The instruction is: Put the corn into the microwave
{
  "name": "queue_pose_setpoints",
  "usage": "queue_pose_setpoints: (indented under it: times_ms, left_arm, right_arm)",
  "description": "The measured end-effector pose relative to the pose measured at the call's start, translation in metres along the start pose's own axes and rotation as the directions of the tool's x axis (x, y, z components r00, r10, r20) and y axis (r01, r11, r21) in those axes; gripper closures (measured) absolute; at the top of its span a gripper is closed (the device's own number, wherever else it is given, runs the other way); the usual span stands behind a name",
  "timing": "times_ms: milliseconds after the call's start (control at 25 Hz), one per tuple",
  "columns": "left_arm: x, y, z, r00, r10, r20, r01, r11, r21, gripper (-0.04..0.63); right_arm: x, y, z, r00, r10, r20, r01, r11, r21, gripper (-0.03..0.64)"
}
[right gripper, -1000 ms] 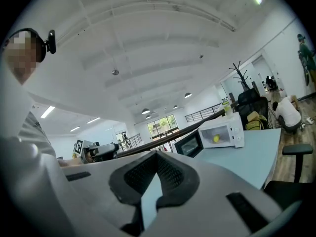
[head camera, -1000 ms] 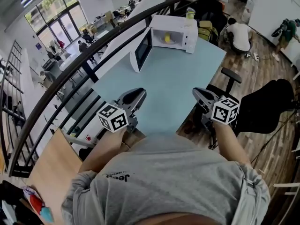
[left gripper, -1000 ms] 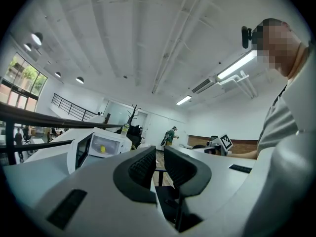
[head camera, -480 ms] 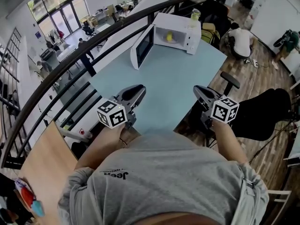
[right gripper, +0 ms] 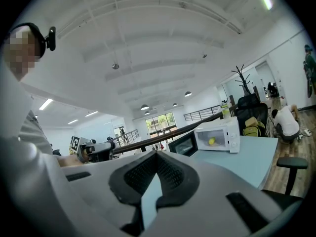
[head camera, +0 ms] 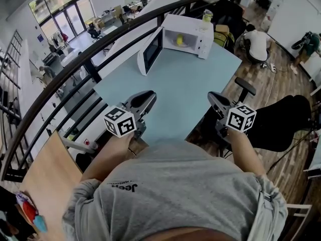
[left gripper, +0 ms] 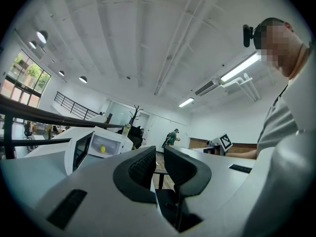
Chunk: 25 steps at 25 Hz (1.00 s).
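fingers (left gripper: 140,166) of the left gripper (head camera: 144,100) stand closed almost pad to pad with nothing between them. those of the right gripper (head camera: 215,100) meet at their tips and are likewise empty. a person holds both tools side by side over the near edge of a pale blue table (head camera: 175,89).

at the table's far end, well apart from both grippers, sits a white microwave (head camera: 186,24). its door (head camera: 150,51) is swung wide open to the left, and a bottle (head camera: 206,16) stands on its top. the corn (head camera: 178,40) shows as a small yellow shape on the floor of the lit cavity, and both gripper views pick it out there too.

judging by how things lie, the task's main step looks complete: the corn is in the oven and neither gripper carries anything. the open door appears to be the only thing left, and the task sentence does not ask for it to be shut.
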<state>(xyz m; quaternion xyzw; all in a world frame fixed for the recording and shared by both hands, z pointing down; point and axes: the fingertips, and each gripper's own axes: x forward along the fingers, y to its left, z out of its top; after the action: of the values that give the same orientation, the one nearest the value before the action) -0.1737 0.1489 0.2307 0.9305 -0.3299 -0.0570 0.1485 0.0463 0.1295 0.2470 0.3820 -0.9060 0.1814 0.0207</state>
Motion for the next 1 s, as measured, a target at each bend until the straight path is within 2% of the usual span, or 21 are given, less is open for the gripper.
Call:
queue_pose_setpoints:
  times_ms: [1000]
  left_arm:
    - [-0.0061,0.0059,-0.0013,1.0,0.011,0.007,-0.011,1.0,-0.007,0.529]
  right_arm:
    - [0.0014,0.0035,-0.0016,1.0,-0.009,-0.003,0.009,0.999,-0.041,0.609]
